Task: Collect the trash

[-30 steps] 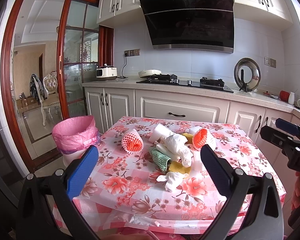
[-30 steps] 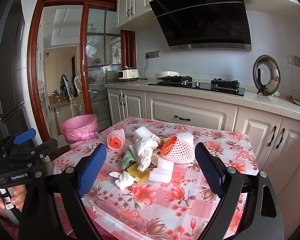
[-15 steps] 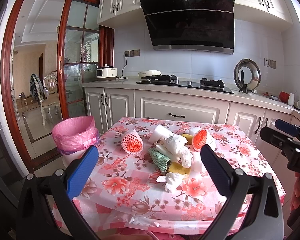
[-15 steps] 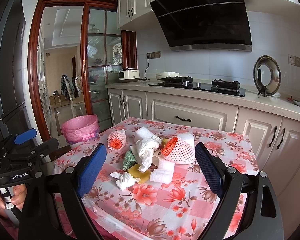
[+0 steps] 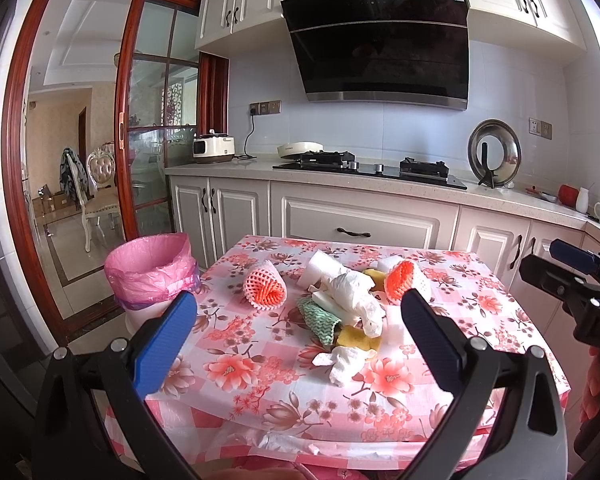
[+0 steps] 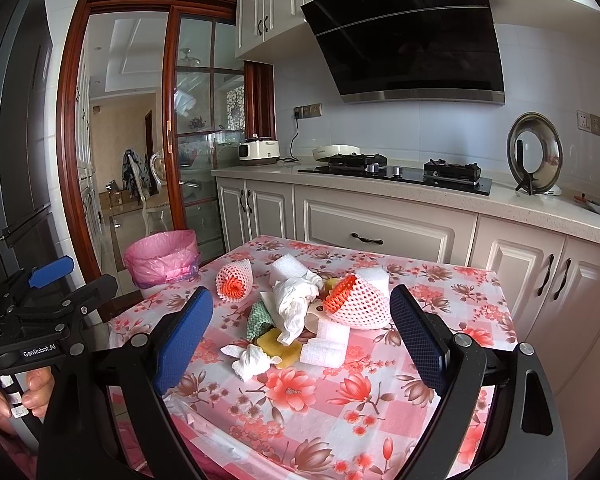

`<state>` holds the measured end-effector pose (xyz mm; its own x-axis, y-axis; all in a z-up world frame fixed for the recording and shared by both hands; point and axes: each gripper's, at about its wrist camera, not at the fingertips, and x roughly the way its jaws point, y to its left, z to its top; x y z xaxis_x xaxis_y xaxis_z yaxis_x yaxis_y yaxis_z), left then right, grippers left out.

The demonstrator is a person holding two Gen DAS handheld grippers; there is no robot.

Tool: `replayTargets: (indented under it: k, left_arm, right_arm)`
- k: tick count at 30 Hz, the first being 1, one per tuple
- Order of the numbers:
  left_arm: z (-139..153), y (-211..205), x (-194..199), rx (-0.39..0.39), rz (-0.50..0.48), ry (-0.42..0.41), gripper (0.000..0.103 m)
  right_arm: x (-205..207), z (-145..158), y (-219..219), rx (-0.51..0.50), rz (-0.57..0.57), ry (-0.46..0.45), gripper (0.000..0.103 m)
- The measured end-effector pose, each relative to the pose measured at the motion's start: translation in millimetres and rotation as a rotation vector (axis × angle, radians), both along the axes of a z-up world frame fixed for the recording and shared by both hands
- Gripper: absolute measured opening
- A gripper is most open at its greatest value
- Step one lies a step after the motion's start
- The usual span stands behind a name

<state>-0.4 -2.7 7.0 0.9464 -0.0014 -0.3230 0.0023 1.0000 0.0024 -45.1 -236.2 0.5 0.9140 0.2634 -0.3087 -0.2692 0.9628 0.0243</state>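
A kitchen seen from two hand-held grippers, both held back from a table (image 5: pixel 256 396) draped in a pink floral cloth.

Farthest left, on the floor just beside the table's left edge, stands a bin lined with a pink bag (image 5: pixel 150 270), its mouth open and upward, placed within easy reach for dropped rubbish.

The left gripper (image 5: pixel 298 336) hovers short of the near table edge, its blue-padded fingers (image 5: pixel 166 344) spread wide and holding nothing, likely ready to take a first piece.

On the cloth, nearest the bin, a red foam fruit net (image 5: pixel 265 289) lies on its side, apart from the rest. To its right sits a loose heap in the table's middle: a crumpled white plastic bag (image 5: pixel 354 292) on top, a green cloth (image 5: pixel 319 319) and a yellow sponge (image 5: pixel 356 338) beneath, a crumpled tissue (image 5: pixel 342 364) at the near edge, white foam blocks (image 6: pixel 328 344), and a second red-and-white fruit net (image 6: pixel 354 304) on the heap's right side.

The right gripper (image 6: pixel 300 334) also hangs in front of the heap, fingers wide apart and empty. Nothing looks collected yet.
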Motion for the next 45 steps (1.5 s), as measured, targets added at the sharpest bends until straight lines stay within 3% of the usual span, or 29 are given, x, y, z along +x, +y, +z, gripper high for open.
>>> replayTargets:
  k: [21,33,37,40,45]
  left_arm:
    - [6,-3,-1,-0.008,-0.004,0.002,0.099]
    - [-10,-1,6,-0.035,-0.039,0.03,0.099]
    - [-27,9,34,-0.074,-0.052,0.12,0.099]
    - [-48,19,67,-0.073,0.002,0.224,0.098]
    - [-89,24,127,-0.084,-0.079,0.393,0.098]
  right_arm:
    - [2,-3,1,0.003,-0.001,0.001,0.085]
    - [17,-20,-1,0.02,-0.031,0.037,0.085]
    - [45,-40,-6,0.036,-0.054,0.097,0.085]
    - [69,-59,-7,0.053,-0.069,0.156,0.085]
    - [113,-90,-7,0.059,-0.076,0.261,0.085]
